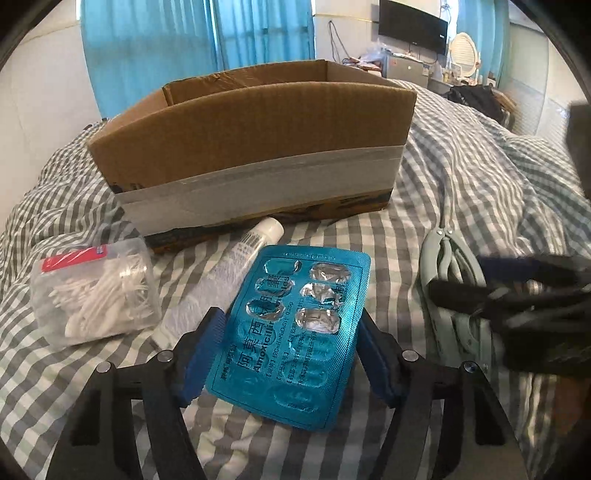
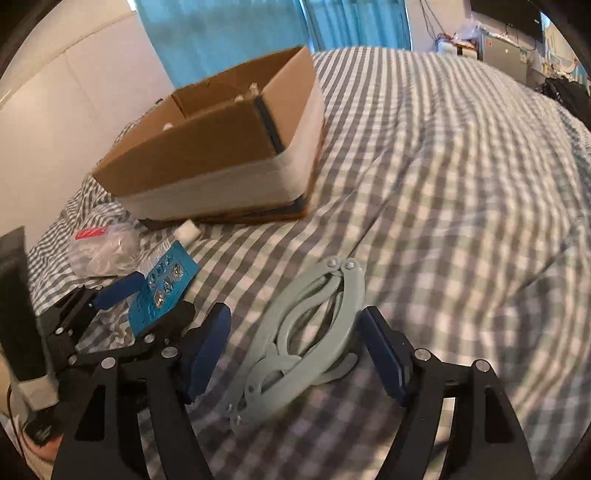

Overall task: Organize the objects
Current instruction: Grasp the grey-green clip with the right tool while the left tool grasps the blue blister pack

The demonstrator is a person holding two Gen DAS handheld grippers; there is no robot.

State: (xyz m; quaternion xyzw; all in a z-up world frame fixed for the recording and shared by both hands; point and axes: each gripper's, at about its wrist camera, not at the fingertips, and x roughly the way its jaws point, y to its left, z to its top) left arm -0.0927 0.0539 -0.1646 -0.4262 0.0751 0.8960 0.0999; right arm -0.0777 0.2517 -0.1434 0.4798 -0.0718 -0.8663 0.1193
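A teal pill blister pack (image 1: 295, 332) lies on the checked bedspread between the open fingers of my left gripper (image 1: 291, 339); it also shows in the right wrist view (image 2: 162, 291). A pale green folding hanger (image 2: 303, 339) lies between the open fingers of my right gripper (image 2: 295, 343); it also shows at the right of the left wrist view (image 1: 448, 280). A white tube (image 1: 225, 280) and a clear tub of cotton swabs (image 1: 96, 291) lie left of the blister pack. An open cardboard box (image 1: 258, 147) stands behind them.
The grey-and-white checked bedspread (image 2: 443, 221) stretches wide to the right of the box (image 2: 221, 155). Blue curtains (image 1: 192, 40) and a white wall are behind. A TV (image 1: 412, 26) and cluttered furniture stand far back right.
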